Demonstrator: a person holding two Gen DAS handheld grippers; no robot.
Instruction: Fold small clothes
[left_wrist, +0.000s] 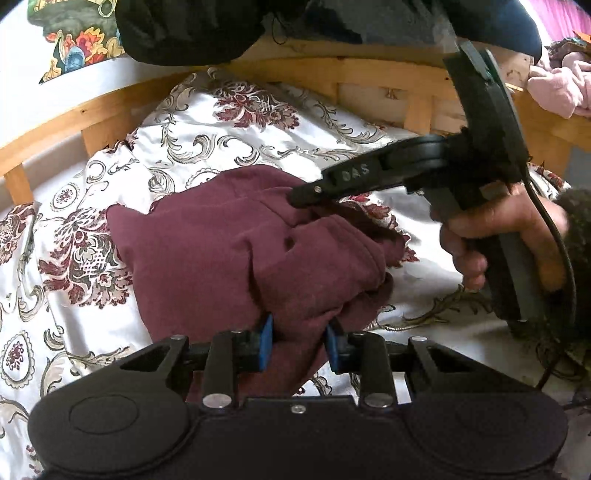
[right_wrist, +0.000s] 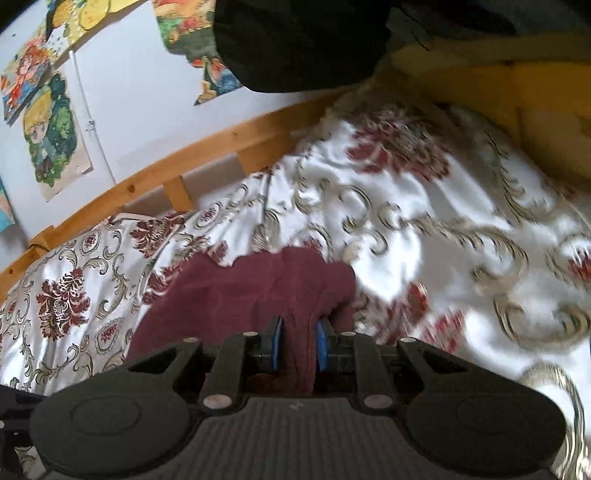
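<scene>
we see both tools pinching one crumpled maroon knit garment (left_wrist: 229, 251) on the white floral bedspread (left_wrist: 110, 192) — the left gripper (left_wrist: 299, 341) bites its six o'clock edge, the right gripper (right_wrist: 298, 341) its three o'clock edge.

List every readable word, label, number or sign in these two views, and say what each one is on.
"DAS": raised letters on the black finger of the right gripper, seen in the left wrist view; the first letter is faint and could be another.

Posters on the wall: cartoon pictures only, no lettering legible.

Maroon garment, patterned bedspread, left gripper: no text visible.
</scene>
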